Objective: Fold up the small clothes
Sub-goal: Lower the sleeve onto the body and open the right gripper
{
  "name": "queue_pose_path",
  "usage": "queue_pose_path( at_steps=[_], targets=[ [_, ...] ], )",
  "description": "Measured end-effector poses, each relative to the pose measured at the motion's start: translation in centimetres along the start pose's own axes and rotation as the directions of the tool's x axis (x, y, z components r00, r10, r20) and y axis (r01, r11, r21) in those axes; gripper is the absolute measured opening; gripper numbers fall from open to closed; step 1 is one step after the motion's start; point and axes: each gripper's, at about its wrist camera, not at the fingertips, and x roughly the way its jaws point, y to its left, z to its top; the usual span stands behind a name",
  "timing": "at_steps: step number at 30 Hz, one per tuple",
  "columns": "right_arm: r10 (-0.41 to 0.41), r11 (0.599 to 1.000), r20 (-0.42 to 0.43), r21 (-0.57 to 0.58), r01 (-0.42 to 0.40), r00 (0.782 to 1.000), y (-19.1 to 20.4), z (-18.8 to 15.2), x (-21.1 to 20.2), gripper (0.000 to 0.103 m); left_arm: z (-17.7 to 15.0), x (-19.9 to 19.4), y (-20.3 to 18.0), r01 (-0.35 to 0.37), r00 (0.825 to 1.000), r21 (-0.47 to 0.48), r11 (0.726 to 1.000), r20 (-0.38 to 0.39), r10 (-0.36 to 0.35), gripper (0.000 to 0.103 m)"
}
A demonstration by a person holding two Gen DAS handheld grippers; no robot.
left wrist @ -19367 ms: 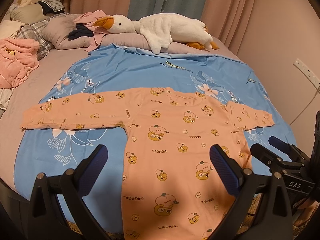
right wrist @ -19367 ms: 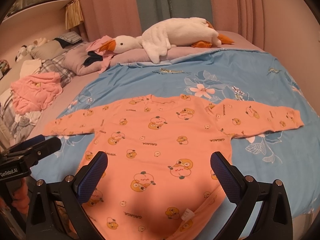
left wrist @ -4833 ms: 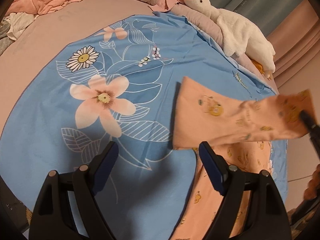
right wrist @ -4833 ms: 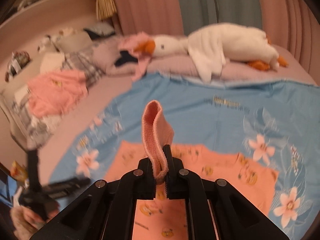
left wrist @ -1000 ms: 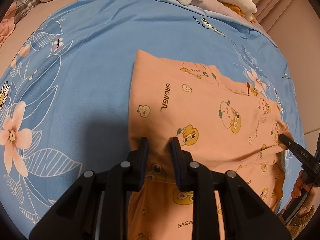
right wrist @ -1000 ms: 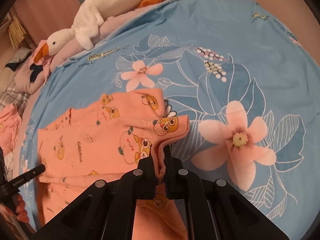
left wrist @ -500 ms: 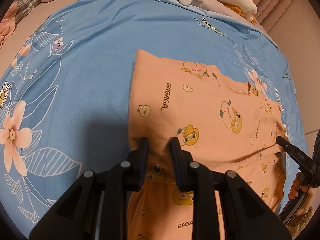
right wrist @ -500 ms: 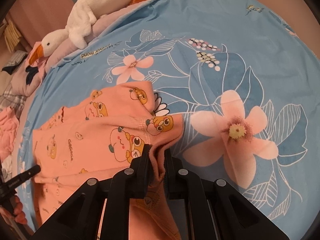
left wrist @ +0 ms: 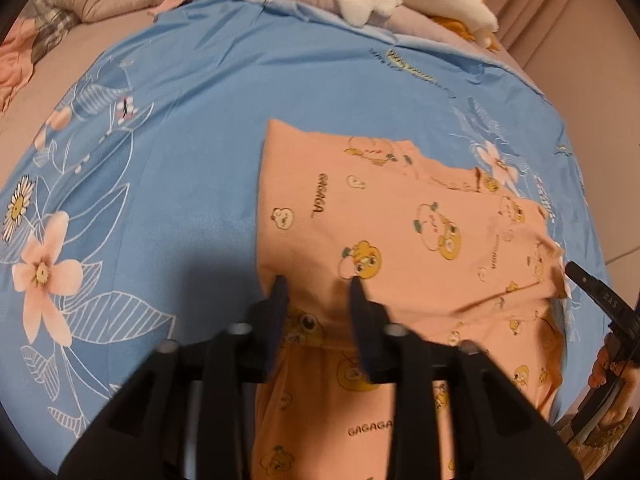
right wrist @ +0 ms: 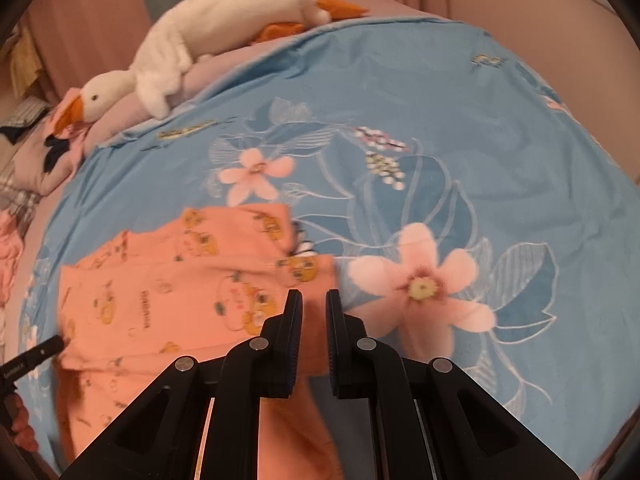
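The orange printed garment (left wrist: 400,240) lies on the blue floral duvet (left wrist: 160,120) that covers the bed, with both sleeves folded across the chest and the lower body running toward the near edge. The left tool (left wrist: 316,284) stands part open over the near left corner of the folded sleeve band; its fingers straddle the cloth, and whether any fabric is pinched between them cannot be told. The right tool (right wrist: 313,296) is released, with a narrow gap between its fingers and no cloth in that gap, just near of the garment's right corner. Risk 1: if the left tool lifts while a finger drags on the cloth, the sleeve band is likely to slide or flip back, and the fold opens. Risk 2: the right corner of the sleeve band appears slightly raised; a careless pass of the right tool could catch it and pull the top layer off the body. Risk 3: the fabric looks thin and soft, so a grip on one layer only would separate the layers at the next fold. Risk 4: the smooth duvet may let the whole garment shift. The plush goose (right wrist: 200,40) lies well apart at the far edge and poses no hazard.
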Motion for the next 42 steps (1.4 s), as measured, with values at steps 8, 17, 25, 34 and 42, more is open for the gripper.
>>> queue_pose_path(
  at_steps=[8, 17, 25, 34, 42],
  targets=[
    [0.024, 0.998, -0.094, -0.058, -0.03, 0.995, 2.2, -1.3, 3.0, 0.007, -0.8, 2.5, 1.1, 0.0, 0.998, -0.046, 0.999, -0.069, -0.003, 0.054],
    [0.029, 0.998, -0.085, -0.05, -0.033, 0.996, 2.1, -1.7, 3.2, 0.009, -1.1, 2.4, 0.9, 0.017, 0.998, -0.054, 0.998, -0.052, -0.02, 0.058],
    [0.033, 0.998, -0.081, -0.043, -0.036, 0.996, 1.8, -1.9, 3.1, 0.009, -1.3, 2.5, 0.8, 0.005, 0.999, -0.047, 0.999, -0.053, -0.008, 0.063],
    [0.031, 0.999, -0.077, -0.039, -0.034, 0.997, 1.8, -2.0, 3.0, 0.009, -1.8, 2.2, 0.3, -0.023, 0.999, -0.002, 1.0, -0.037, 0.023, 0.07],
    [-0.001, 0.999, -0.039, -0.05, -0.001, 0.999, 2.2, -1.8, 1.7, 0.061, -2.5, 0.7, 0.3, -0.068, 0.998, 0.015, 0.998, -0.004, 0.069, 0.077]
  ],
)
